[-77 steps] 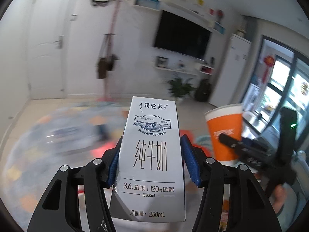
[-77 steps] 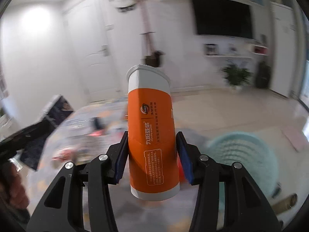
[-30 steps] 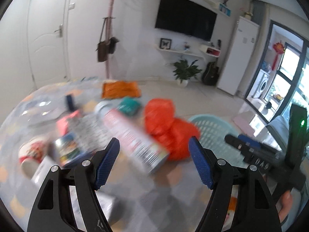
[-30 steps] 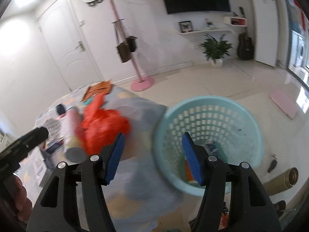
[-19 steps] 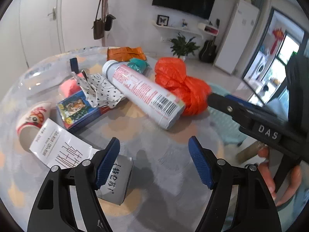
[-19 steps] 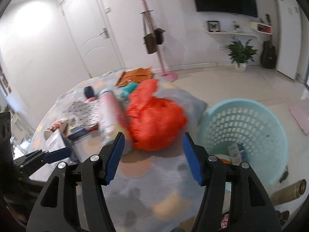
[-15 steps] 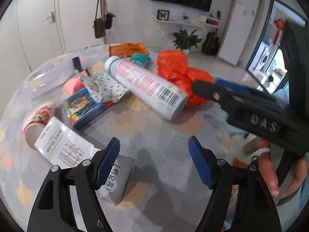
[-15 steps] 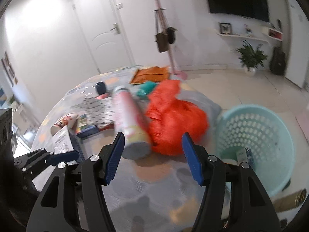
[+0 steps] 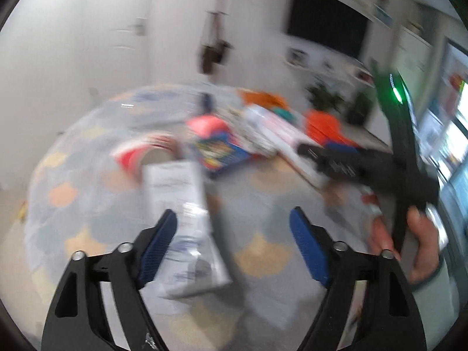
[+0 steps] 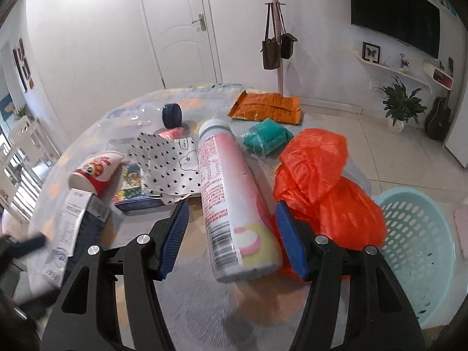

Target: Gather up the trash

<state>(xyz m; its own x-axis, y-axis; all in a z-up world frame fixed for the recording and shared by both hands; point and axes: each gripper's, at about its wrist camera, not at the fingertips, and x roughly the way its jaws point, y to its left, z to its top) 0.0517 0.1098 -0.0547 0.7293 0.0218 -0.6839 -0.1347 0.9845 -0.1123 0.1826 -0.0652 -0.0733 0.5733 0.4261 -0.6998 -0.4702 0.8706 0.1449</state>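
Pink can [image 10: 231, 201] lies between open right gripper [image 10: 231, 239]; left gripper [image 9: 234, 245] has just widened, empty.

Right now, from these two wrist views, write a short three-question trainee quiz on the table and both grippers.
1. True or false: the right gripper is clamped on the pink can.
2. What lies between the can and the teal basket? A) orange bag B) guitar C) kettle
3. Fill in: the white carton lies on its ___ by the left gripper.

Key: 1 false, the pads stand clear of it; 2 A, the orange bag; 3 side.
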